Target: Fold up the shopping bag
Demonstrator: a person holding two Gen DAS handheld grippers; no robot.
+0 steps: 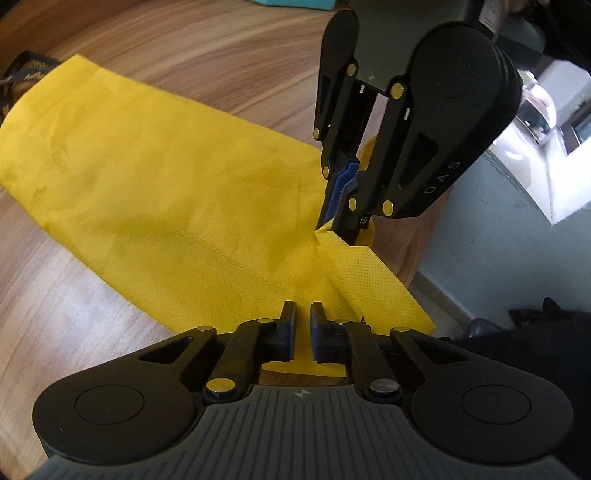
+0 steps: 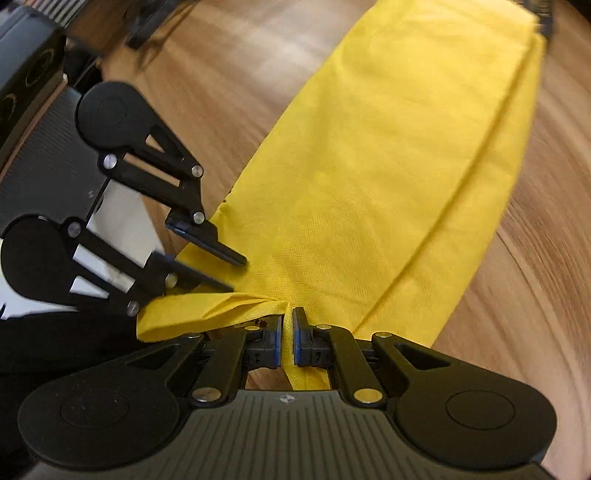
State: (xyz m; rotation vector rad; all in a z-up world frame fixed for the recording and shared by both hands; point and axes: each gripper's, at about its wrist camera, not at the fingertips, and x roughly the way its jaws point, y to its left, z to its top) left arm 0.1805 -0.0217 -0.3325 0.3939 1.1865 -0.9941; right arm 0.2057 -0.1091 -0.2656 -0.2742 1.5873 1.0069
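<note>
A yellow non-woven shopping bag [image 1: 159, 173] lies flat and folded lengthwise on the wooden table, stretching away from both grippers; it also shows in the right wrist view [image 2: 388, 155]. My left gripper [image 1: 303, 314] has its jaws slightly apart around the bag's near edge, with a small gap between the pads. My right gripper [image 2: 289, 317] is shut on the bag's near end, and fabric runs between its pads. In the left wrist view the right gripper [image 1: 332, 229] pinches a raised fold. In the right wrist view the left gripper [image 2: 236, 273] stands over the bag's corner, fingers apart.
The wooden table [image 1: 207, 55] extends around the bag; its edge [image 1: 424, 236] lies just right of the grippers, with grey floor beyond. A dark lanyard [image 1: 26, 70] lies at the bag's far end. A teal object [image 1: 299, 3] sits at the back.
</note>
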